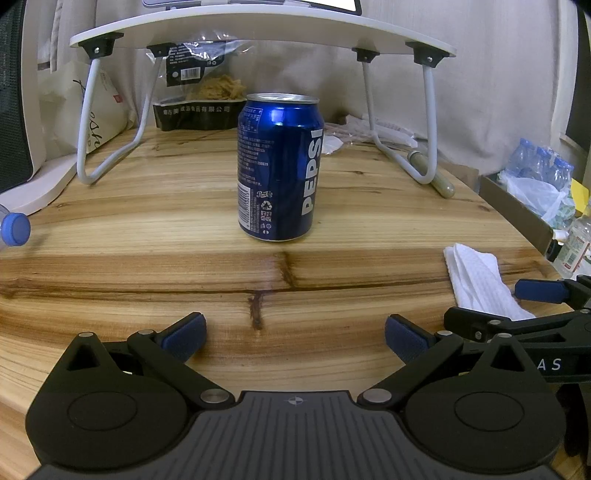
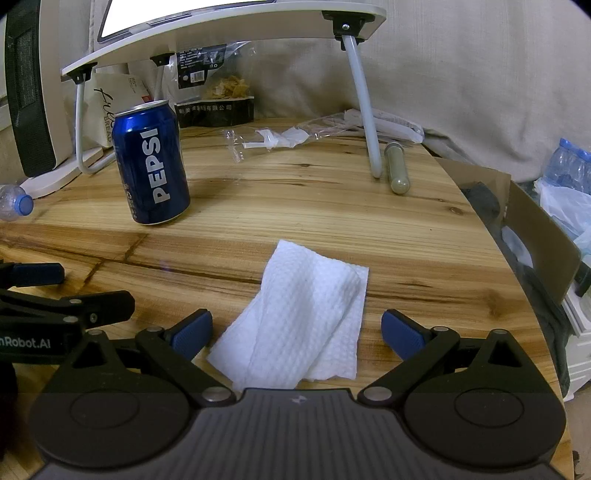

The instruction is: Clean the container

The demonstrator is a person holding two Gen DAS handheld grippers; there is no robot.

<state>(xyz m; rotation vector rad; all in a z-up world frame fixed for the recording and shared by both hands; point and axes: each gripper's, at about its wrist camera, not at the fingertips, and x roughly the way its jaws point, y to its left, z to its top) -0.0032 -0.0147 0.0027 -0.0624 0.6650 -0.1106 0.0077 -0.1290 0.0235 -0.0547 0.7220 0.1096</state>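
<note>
The pale wooden plank counter is the largest thing here, and its right edge curves away from about 2 o'clock down to 5 o'clock in the right wrist view, with a brown cardboard box and clear plastic water bottles beyond it. A broad strip of bare wood lies between the grippers and the can. A white folding lap table with bent metal legs stands across the far half of the counter at 12 o'clock, its legs closing in that space at 10 and 2 o'clock. Under it leans a clear snack bag with a black label. The blue Pepsi aluminium can stands upright on the counter, long axis vertical, top rim up, dead ahead at 12 o'clock from the left gripper and at 10 o'clock from the right gripper; nothing touches it. Both grippers are spread wide and hold nothing. A white folded paper towel lies flat just in front of the right gripper, between its fingers, its near corner at the gripper body. An olive-grey tube lies beside the lap table's right leg at 1 o'clock. Crumpled clear wrappers sit behind the can's right side. A blue-capped bottle lies at 9 o'clock by the left edge.
</note>
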